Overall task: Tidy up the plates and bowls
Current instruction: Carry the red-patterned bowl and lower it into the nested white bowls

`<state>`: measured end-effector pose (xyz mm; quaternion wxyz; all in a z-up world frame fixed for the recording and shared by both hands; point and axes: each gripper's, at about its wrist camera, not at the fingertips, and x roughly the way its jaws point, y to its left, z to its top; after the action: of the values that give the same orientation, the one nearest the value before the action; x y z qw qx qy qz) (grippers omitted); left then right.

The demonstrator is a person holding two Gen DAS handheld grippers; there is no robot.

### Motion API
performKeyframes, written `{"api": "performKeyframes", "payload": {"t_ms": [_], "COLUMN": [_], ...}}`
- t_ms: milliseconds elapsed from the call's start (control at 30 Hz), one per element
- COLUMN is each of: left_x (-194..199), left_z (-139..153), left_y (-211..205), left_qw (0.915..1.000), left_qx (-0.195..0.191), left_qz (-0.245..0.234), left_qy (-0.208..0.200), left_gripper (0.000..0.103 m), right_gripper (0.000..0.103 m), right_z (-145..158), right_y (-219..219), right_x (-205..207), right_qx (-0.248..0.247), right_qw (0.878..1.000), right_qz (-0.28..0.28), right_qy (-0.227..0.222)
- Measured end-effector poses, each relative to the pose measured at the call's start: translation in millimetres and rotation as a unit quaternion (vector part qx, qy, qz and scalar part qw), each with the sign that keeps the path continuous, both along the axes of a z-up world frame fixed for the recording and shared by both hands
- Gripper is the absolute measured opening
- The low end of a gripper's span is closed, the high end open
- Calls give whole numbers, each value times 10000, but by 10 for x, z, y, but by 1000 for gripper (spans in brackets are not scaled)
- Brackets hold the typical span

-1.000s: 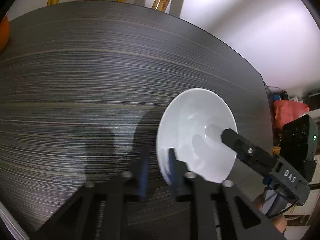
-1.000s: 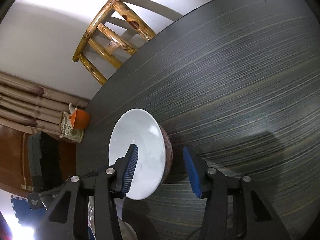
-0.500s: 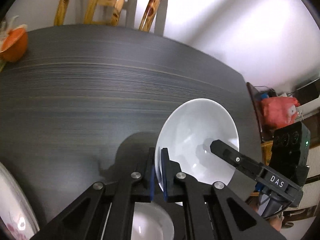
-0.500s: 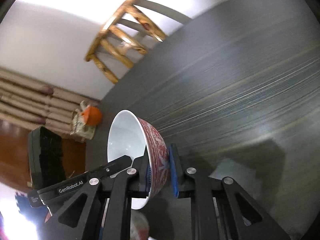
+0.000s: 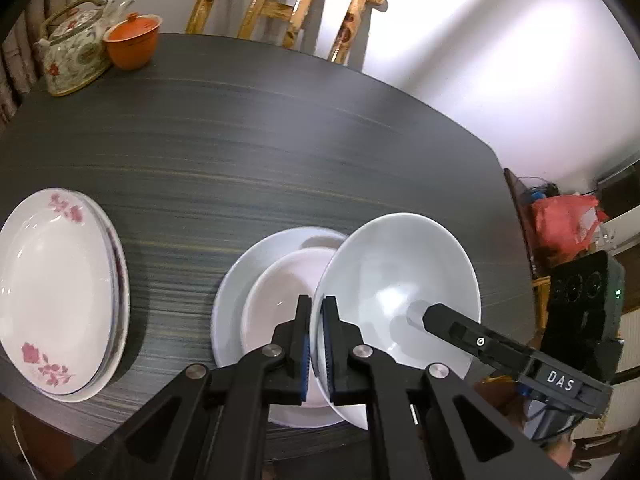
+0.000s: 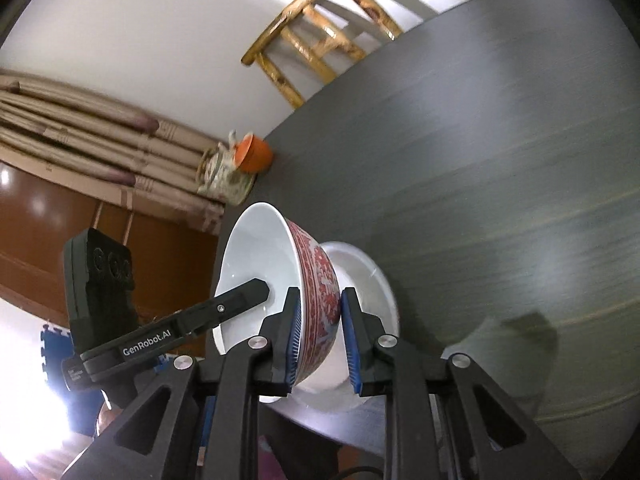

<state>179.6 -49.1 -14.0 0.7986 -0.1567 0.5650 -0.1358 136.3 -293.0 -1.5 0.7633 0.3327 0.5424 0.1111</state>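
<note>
both grippers clamped on one bowl [image 5: 394, 292] rim, tilted.
left gripper [image 5: 316, 344] and right gripper [image 6: 320, 344] closed on opposite walls; red pattern shows only in right view; stacked plates [image 5: 60, 292] left of left jaws.

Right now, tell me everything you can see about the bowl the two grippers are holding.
The bowl looks like glazed ceramic: plain white inside, with a dense red pattern outside. It is tipped on its side above the dark table, over a white plate with a smaller dish in it. The left gripper and the right gripper each pinch its rim, one finger inside and one outside. It looks empty and undamaged.
</note>
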Motion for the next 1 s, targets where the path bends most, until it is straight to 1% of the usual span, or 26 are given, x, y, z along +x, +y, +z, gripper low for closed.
{"api": "performKeyframes", "payload": {"t_ms": [133,233,333,400,467,567,667,900,1000], "left_x": [-58,-84,-93,-87,-90,-104,-109,-149,-157], "left_z": [-108,-178,-231,-266,-292,-339,-338,-331,-310], "left_y": [31,30,34,12,15,46,4,-36,-59], "left_qw": [9999,9998,9997,9994,9991,9993,9987,9973,9965], "left_qx": [118,175,234,340,411,373,510,711,816], "left_qz": [29,31,25,30,28,35,-37,-95,-113], "left_qy": [-11,-12,-16,-33,-46,-16,-69,-174,-165], "left_gripper": [7,7,7,7,7,7,7,8,10], "right_gripper": [20,20,20,20,20,20,20,20,20], "right_z": [-121,-178,-228,-254,-262,-255,-242,-236,-238], "right_y": [152,244,267,287,323,369,371,363,355], "right_x": [-68,-79,-95,-88,-81,-59,-51,-62,-64], "right_qx": [-62,-276,-387,-499,-627,-780,-897,-932,-920], "right_qw": [9999,9994,9989,9983,9975,9965,9956,9953,9955], "right_qz": [47,81,89,104,129,149,137,125,121], "right_qy": [135,192,258,287,290,260,234,210,209]}}
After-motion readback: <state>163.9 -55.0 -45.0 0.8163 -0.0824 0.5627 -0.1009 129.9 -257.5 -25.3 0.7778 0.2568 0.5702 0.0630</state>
